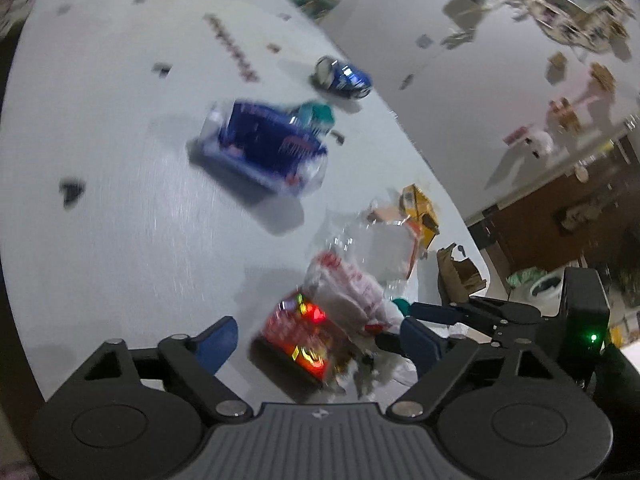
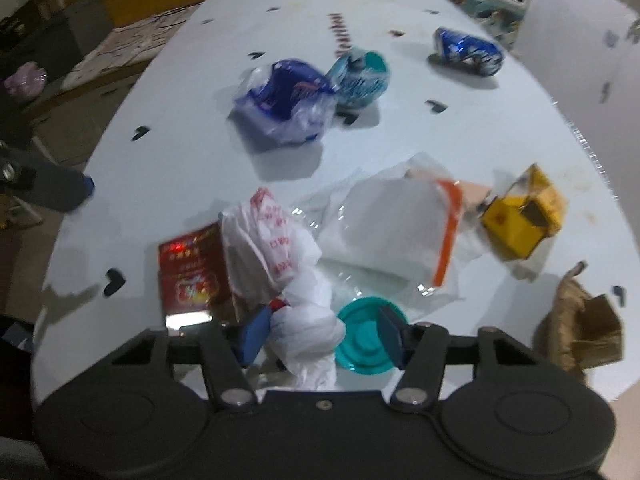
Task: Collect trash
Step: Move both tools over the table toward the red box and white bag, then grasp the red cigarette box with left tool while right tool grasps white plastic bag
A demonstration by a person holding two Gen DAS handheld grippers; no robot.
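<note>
Trash lies scattered on a white table (image 2: 180, 152). My right gripper (image 2: 322, 334) straddles the knot of a white plastic bag with red print (image 2: 276, 240). A teal lid (image 2: 364, 340) shows between the bag and the right pad, so the jaws are open. My left gripper (image 1: 320, 344) is open over a shiny red packet (image 1: 296, 336), with the white bag (image 1: 352, 292) beside it. Farther off lie a blue packet (image 2: 284, 100), a teal cup (image 2: 360, 76) and a crushed blue can (image 2: 468, 52).
A yellow carton (image 2: 524, 216) and a clear bag with an orange strip (image 2: 392, 232) lie to the right. Torn brown cardboard (image 2: 580, 328) sits at the table's near right edge. Small dark scraps dot the tabletop. A white wall (image 1: 440, 60) stands past the table.
</note>
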